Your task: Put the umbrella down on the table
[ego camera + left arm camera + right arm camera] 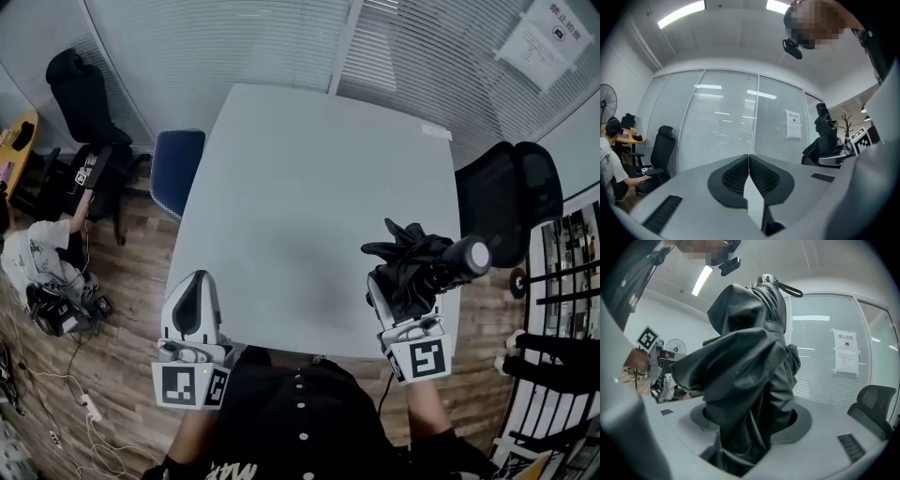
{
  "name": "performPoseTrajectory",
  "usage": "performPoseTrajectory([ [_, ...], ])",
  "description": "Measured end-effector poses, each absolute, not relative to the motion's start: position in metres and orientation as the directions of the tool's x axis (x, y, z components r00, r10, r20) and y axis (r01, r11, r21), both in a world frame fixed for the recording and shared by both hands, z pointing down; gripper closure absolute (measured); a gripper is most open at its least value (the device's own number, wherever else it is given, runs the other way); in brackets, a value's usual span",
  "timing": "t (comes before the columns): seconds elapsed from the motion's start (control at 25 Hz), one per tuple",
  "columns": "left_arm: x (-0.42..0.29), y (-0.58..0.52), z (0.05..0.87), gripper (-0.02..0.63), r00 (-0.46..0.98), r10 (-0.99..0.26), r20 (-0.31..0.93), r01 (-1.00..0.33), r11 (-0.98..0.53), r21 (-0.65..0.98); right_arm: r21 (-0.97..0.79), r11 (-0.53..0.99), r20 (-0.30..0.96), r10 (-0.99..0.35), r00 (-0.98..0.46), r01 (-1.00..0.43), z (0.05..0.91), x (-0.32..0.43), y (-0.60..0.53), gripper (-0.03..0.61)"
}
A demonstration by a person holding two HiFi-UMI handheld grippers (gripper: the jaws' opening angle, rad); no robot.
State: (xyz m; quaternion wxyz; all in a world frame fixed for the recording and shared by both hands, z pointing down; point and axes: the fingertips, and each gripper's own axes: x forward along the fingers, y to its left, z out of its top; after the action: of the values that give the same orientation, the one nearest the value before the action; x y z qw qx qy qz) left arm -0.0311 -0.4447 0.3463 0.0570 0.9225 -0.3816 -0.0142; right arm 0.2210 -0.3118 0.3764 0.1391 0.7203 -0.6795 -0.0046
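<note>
- Two grippers are in my hands over the near edge of the white worktop [309, 178]: the left gripper [195, 281] is towards the near left corner and the right gripper [403, 295] towards the near right corner.
- My left fingers [733, 176] are pressed together with nothing between them.
- My right fingers [801, 425] pinch a folded black umbrella [745, 380]. Its loose cloth fills the gap and bunches up above them.
- In the head view the umbrella lies across the near right corner of the worktop. Its handle end [475, 255] sits just past the right edge, beside a black office chair [511, 192].
- I cannot tell whether the umbrella touches the worktop.
- A wrist strap [790, 288] loops off the handle end.
- A blue chair [178, 169] stands against the worktop's left edge.
</note>
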Motion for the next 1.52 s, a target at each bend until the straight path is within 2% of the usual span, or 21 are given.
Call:
performPoseTrajectory([
  [0.32, -0.055, -0.467, 0.374, 0.597, 0.709, -0.701, 0.076, -0.703, -0.694, 0.155, 0.225, 0.037, 0.282, -0.959, 0.028, -0.974, 0.417, 0.190, -0.354, 0.302],
  [0.64, -0.051, -0.469, 0.404, 0.597, 0.737, -0.662, 0.137, -0.675, -0.712, 0.193, 0.178, 0.134, 0.454, -0.890, -0.039, -0.975, 0.489, 0.175, -0.384, 0.305],
  [1.0, -0.052, -0.475, 0.425, 0.597, 0.747, -0.636, 0.192, -0.664, -0.715, 0.219, 0.096, 0.201, 0.637, -0.765, -0.095, -0.975, 0.570, 0.166, -0.405, 0.307],
  [1.52, -0.056, -0.487, 0.439, 0.596, 0.740, -0.630, 0.236, -0.672, -0.702, 0.235, 0.044, 0.284, 0.862, -0.495, -0.107, -0.958, 0.673, 0.155, -0.418, 0.307],
])
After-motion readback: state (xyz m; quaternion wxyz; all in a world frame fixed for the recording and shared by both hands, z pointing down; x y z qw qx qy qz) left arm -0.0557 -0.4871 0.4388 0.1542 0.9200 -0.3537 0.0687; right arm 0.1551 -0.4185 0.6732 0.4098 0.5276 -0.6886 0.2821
